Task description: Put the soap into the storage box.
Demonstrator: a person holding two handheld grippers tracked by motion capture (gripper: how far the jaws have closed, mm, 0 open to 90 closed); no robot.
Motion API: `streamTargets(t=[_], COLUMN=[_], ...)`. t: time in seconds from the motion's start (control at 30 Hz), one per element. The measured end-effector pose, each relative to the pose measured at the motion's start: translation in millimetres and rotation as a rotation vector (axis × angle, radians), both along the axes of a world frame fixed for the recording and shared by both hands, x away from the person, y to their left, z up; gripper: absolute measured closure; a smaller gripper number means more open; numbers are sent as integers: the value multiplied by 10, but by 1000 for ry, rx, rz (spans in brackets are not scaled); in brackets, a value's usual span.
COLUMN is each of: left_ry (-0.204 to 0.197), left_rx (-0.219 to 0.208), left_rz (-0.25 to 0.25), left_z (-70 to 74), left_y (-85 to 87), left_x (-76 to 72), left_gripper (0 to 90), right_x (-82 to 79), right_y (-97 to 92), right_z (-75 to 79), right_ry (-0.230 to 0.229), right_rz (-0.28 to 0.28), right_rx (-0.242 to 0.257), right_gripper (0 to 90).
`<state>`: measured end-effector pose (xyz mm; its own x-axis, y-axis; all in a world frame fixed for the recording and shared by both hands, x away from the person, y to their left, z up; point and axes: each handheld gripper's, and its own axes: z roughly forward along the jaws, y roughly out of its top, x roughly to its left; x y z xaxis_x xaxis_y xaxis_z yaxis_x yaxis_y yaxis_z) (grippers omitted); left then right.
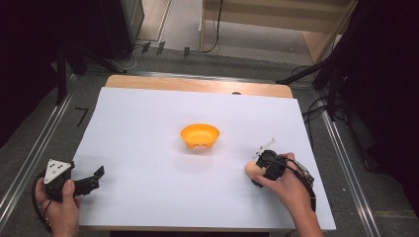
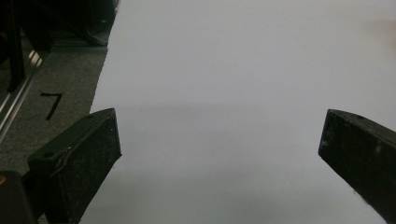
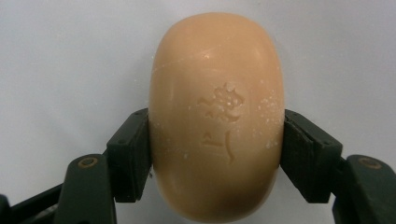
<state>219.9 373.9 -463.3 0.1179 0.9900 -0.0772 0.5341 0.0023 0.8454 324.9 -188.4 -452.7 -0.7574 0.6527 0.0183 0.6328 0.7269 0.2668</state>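
Peach-coloured soap bar (image 3: pixel 217 116), oval, smooth and stamped on its upper face, lies on the white sheet near the table's (image 1: pixel 197 85) right front corner, clamped across its narrow waist by the right gripper (image 3: pixel 215 154). Judged rigid, fairly light and slippery; its curved flanks could squirt from flat fingers (image 3: pixel 130 154), so the mid-length hold seems soundest. Orange bowl (image 1: pixel 199 135) at the table's centre appears empty. Left gripper (image 2: pixel 219 144), fingers wide apart, holds nothing near the front left corner.

A bowl (image 1: pixel 199 135) sits mid-sheet (image 1: pixel 148 148), with a soap bar (image 1: pixel 251 169) nearer and to its right.
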Motion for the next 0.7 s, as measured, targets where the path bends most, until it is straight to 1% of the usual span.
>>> streamTargets(t=[0.07, 0.1, 0.23, 0.3, 0.33, 0.4, 0.43, 0.57, 0.6, 0.67, 0.7], left_ry=[0, 0, 0, 2, 2, 1, 1, 1, 2, 2, 2], left_rx=[0, -1, 1, 0, 0, 0, 0, -2, -1, -2, -2], left_rz=[0, 0, 0, 0, 0, -1, -1, -2, -1, -1, -1], left_z=[0, 0, 0, 0, 0, 0, 0, 0, 0, 0, 0], left_y=[1, 2, 1, 2, 1, 0, 0, 2, 2, 3, 2], left_x=[0, 0, 0, 2, 2, 1, 0, 1, 2, 2, 2], left_gripper=[0, 0, 0, 0, 0, 0, 0, 0, 0, 0, 0], right_x=[-1, 7, 12, 25, 25, 32, 44, 67, 69, 116, 133], right_y=[1, -6, -9, -25, -25, -17, -11, -4, 4, 32, 41], right_z=[4, 8, 34, 91, 91, 150, 210, 301, 323, 402, 424], right_ry=[-1, -1, -3, -13, -13, -27, -33, -44, -40, -53, -55], right_rz=[7, 25, 38, 41, 41, 44, 50, 69, 67, 102, 107], right_rx=[-1, 4, 2, 27, 27, 15, 16, 35, 39, 37, 36], right_gripper=[333, 334, 335, 334, 334, 335, 335, 335, 335, 335, 334])
